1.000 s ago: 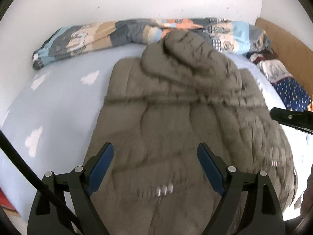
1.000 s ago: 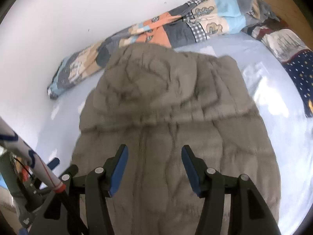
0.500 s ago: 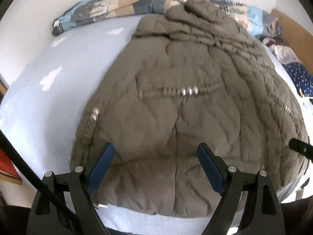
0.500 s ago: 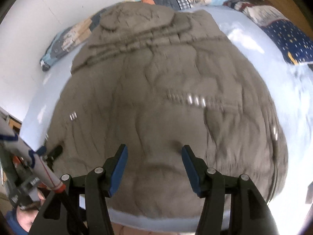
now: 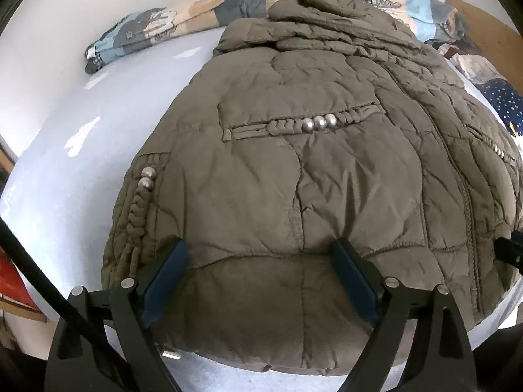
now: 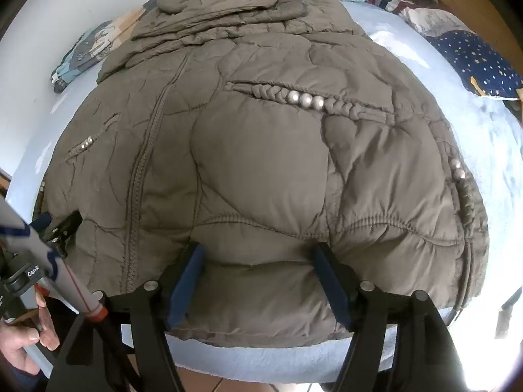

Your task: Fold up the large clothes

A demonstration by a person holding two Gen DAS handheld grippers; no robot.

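Note:
An olive-brown puffer jacket [image 5: 310, 170] lies flat on a light blue bed sheet [image 5: 81, 130], hood at the far end, hem at the near edge. It also fills the right wrist view [image 6: 261, 170]. My left gripper [image 5: 260, 254] is open, its blue pads resting over the hem's left half. My right gripper [image 6: 258, 258] is open over the hem's right half. Neither holds fabric. The left gripper's tip shows in the right wrist view [image 6: 62, 225].
A patterned rolled blanket [image 5: 157, 29] lies along the white wall behind the jacket. Dark blue starred bedding [image 6: 474, 62] and other cloths lie at the far right beside a wooden board [image 5: 487, 42]. The bed's near edge [image 6: 278, 359] is just below the hem.
Both grippers have pulled back from over the jacket's middle to its hem at the bed's near edge. The jaws stayed open.

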